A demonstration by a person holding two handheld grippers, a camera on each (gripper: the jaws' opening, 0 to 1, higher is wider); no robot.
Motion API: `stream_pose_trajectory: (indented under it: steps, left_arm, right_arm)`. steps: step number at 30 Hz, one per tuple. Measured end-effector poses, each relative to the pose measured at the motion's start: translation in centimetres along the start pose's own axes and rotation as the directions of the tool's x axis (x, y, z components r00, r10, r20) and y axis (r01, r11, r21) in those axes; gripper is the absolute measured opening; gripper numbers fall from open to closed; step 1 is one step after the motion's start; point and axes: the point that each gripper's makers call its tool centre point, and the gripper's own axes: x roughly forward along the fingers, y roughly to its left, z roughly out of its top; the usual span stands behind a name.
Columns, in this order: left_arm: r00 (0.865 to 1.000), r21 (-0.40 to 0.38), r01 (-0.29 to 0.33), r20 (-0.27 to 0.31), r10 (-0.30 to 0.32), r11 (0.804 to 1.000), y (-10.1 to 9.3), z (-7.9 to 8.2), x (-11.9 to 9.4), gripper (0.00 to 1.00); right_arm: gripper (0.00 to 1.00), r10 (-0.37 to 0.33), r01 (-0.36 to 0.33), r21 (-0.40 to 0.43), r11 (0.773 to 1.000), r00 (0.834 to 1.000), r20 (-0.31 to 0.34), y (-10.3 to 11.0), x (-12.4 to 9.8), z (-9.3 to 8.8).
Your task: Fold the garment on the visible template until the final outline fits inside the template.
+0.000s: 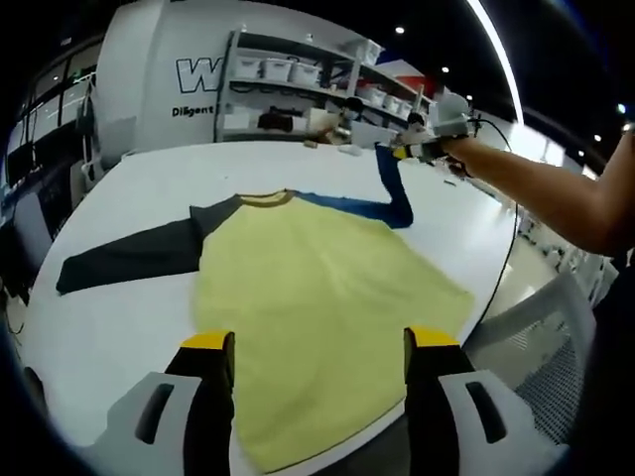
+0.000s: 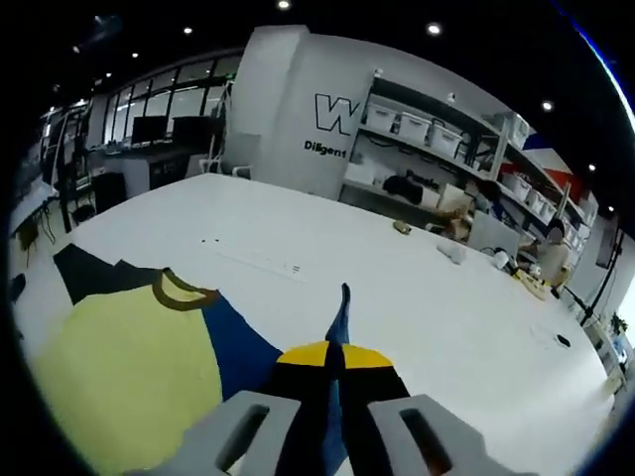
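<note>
A yellow shirt [image 1: 317,288] lies flat on the white table [image 1: 129,327], with a dark grey sleeve [image 1: 129,253] spread to the left and an olive collar [image 1: 263,198]. Its blue sleeve [image 1: 390,183] is lifted off the table, and my right gripper [image 1: 425,139] is shut on its end, held by a person's arm [image 1: 536,188]. In the right gripper view, the blue sleeve [image 2: 340,312] runs up between the shut yellow-tipped jaws of my right gripper [image 2: 332,355], with the yellow body [image 2: 129,377] at lower left. My left gripper [image 1: 319,342] hovers open over the shirt's hem.
Shelves with white bins [image 1: 288,69] stand behind the table. Small objects [image 2: 451,250] lie on the table's far side. A grey mesh chair [image 1: 546,347] sits past the table's near right edge. Bare tabletop [image 2: 248,218] stretches beyond the shirt.
</note>
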Motion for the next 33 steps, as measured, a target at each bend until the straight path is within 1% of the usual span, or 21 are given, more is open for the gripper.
stream_pose_trajectory:
  steps: [5,6,7,8,10,11,12,14,16,17,18,19,20,23,25,28,30,31,33]
  left_arm:
    - [1.000,-0.003,0.003,0.013,-0.003,1.000,0.0,0.2,-0.1,0.66]
    - [1.000,-0.003,0.004,0.018,-0.004,1.000,0.0,0.3,-0.2,0.66]
    - [1.000,-0.003,0.004,0.019,-0.004,1.000,0.0,0.4,-0.2,0.66]
    - [1.000,-0.004,0.004,0.022,-0.004,1.000,0.0,0.4,-0.2,0.66]
    - [1.000,-0.007,0.005,0.026,-0.005,1.000,0.0,0.5,-0.2,0.66]
    - [1.000,-0.007,0.004,0.027,-0.004,1.000,0.0,0.5,-0.3,0.67]
    - [1.000,-0.008,0.005,0.028,-0.005,1.000,0.0,0.5,-0.3,0.68]
    - [1.000,-0.010,0.011,0.026,-0.010,1.000,-0.1,0.4,-0.3,0.70]
    - [0.999,-0.011,0.021,0.031,-0.021,1.000,-0.3,0.5,-0.3,0.73]
    - [0.999,-0.011,0.030,0.034,-0.030,0.999,-0.4,0.6,-0.3,0.76]
    - [0.998,-0.025,0.053,0.047,-0.051,0.998,-0.9,0.7,-0.2,0.80]
    - [0.997,-0.032,0.063,0.043,-0.061,0.998,-1.0,0.6,-0.2,0.83]
    - [0.997,-0.036,0.066,0.052,-0.064,0.997,-1.1,0.8,-0.2,0.86]
    - [0.996,-0.029,0.064,0.065,-0.062,0.998,-1.1,1.0,-0.3,0.94]
    - [0.994,-0.028,0.087,0.076,-0.084,0.996,-1.6,1.2,-0.4,0.98]
    - [0.991,-0.016,0.104,0.088,-0.103,0.994,-2.2,1.5,-0.7,0.99]
    - [0.991,-0.018,0.105,0.083,-0.103,0.994,-2.3,1.4,-0.7,0.99]
    - [0.992,-0.024,0.101,0.080,-0.099,0.995,-2.1,1.3,-0.7,0.99]
    - [0.991,-0.041,0.095,0.096,-0.091,0.995,-1.8,1.5,-0.8,0.98]
  right_arm:
    - [0.00,0.060,-0.059,-0.033,0.998,0.998,0.026,3.6,0.8,2.2]
    - [0.00,0.081,-0.080,-0.047,0.996,0.996,0.031,5.0,1.1,2.9]
    - [0.00,0.086,-0.084,-0.050,0.995,0.996,0.033,5.4,1.1,3.1]
    - [0.00,0.113,-0.111,-0.061,0.992,0.993,0.041,6.8,1.5,3.8]
    - [0.00,0.130,-0.126,-0.074,0.989,0.991,0.043,8.0,1.6,4.2]
    - [0.00,0.160,-0.156,-0.090,0.984,0.986,0.042,9.6,1.7,4.7]
    - [0.00,0.167,-0.162,-0.100,0.982,0.985,0.044,10.0,1.7,4.8]
    - [0.00,0.198,-0.192,-0.127,0.973,0.979,0.043,11.9,2.0,5.4]
    - [0.00,0.222,-0.214,-0.150,0.965,0.974,0.042,13.2,2.1,5.8]
    - [0.00,0.228,-0.219,-0.156,0.963,0.973,0.042,13.5,2.1,5.8]
    - [0.00,0.247,-0.236,-0.173,0.956,0.968,0.044,14.3,2.4,6.2]
    - [0.00,0.257,-0.246,-0.182,0.952,0.965,0.043,14.7,2.4,6.3]
    - [0.00,0.271,-0.258,-0.198,0.946,0.962,0.040,15.4,2.5,6.5]
    - [0.00,0.296,-0.281,-0.221,0.934,0.954,0.039,16.8,2.6,6.8]
    - [0.00,0.319,-0.302,-0.237,0.924,0.947,0.036,18.1,2.5,6.9]
    - [0.00,0.344,-0.325,-0.262,0.909,0.938,0.030,19.6,2.3,6.9]
    - [0.00,0.361,-0.340,-0.279,0.898,0.932,0.024,20.7,2.2,6.8]
    - [0.00,0.374,-0.353,-0.288,0.890,0.927,0.019,21.4,2.2,6.7]
    - [0.00,0.385,-0.364,-0.298,0.883,0.923,0.013,22.3,2.0,6.5]
